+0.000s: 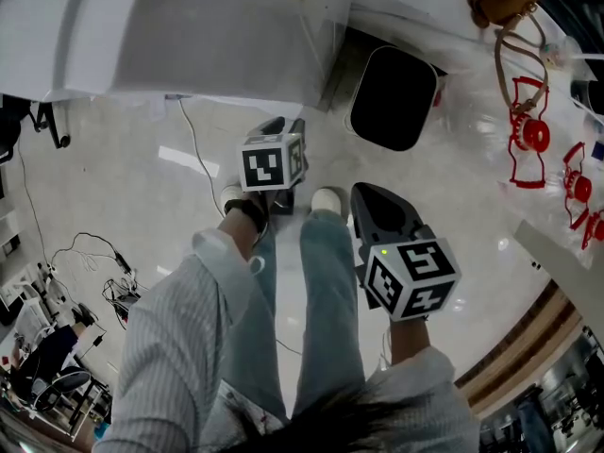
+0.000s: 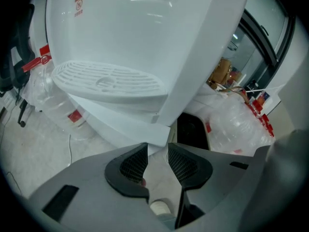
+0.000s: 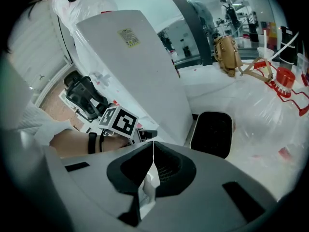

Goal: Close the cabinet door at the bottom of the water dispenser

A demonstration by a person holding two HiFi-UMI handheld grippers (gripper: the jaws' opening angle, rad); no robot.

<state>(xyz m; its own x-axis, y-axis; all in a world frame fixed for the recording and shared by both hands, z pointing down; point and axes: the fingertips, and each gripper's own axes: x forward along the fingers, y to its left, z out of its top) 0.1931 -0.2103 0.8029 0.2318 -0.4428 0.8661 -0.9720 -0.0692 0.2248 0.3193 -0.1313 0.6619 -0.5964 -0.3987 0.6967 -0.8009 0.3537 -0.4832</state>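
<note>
The white water dispenser [image 1: 189, 36] fills the top of the head view. In the left gripper view its drip tray [image 2: 106, 79] sits above a white lower panel [image 2: 120, 117]. That panel's bottom corner reaches my left gripper [image 2: 157, 149], whose jaws stand apart without pressing on it. I cannot tell whether this panel is the cabinet door or how far it stands ajar. In the head view the left gripper [image 1: 283, 123] points at the dispenser's base. My right gripper [image 1: 363, 194] hangs beside my right leg, its jaws [image 3: 153, 146] shut with nothing held. Its view also shows the dispenser's side [image 3: 140, 66].
A black bin [image 1: 394, 97] stands right of the dispenser. Clear water bottles with red handles [image 1: 528, 135] lie at the far right, and a brown bag [image 3: 227, 54] sits on a counter. A cable [image 1: 193, 149] runs over the pale floor. My feet [image 1: 326, 199] stand close to the dispenser.
</note>
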